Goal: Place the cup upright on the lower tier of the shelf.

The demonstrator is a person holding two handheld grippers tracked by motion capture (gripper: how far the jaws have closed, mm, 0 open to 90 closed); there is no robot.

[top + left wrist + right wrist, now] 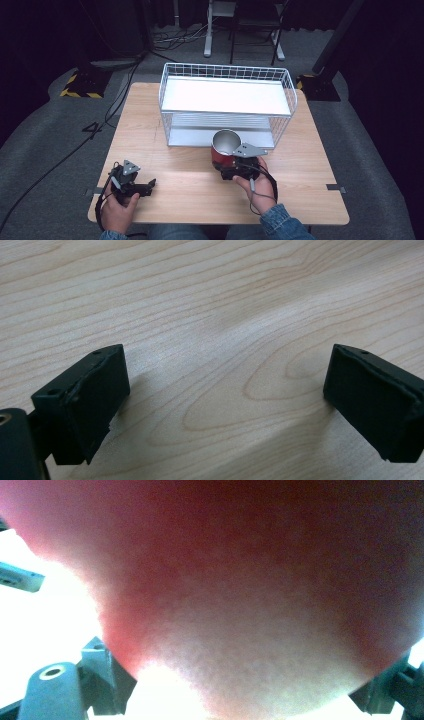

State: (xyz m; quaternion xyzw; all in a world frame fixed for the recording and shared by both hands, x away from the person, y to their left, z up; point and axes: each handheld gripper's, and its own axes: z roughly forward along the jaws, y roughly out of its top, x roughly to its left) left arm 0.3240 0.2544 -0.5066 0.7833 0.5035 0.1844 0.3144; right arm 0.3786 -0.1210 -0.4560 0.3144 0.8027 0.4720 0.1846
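Note:
A red cup point(223, 150) with a shiny metal inside stands upright on the wooden table point(170, 145), just in front of the wire rack point(227, 102). My right gripper point(231, 164) is shut on the red cup from the near side. In the right gripper view the cup's red wall point(240, 590) sits blurred and very close between the jaws. My left gripper point(148, 186) rests low near the table's front left, held by a hand. Its two black pads point(95, 400) stand wide apart over bare wood, nothing between them.
The white wire rack has an upper shelf point(225, 95) and a lower metal shelf point(220, 135). It takes up the far half of the table. Dark floor, cables and stand legs point(210, 45) lie beyond.

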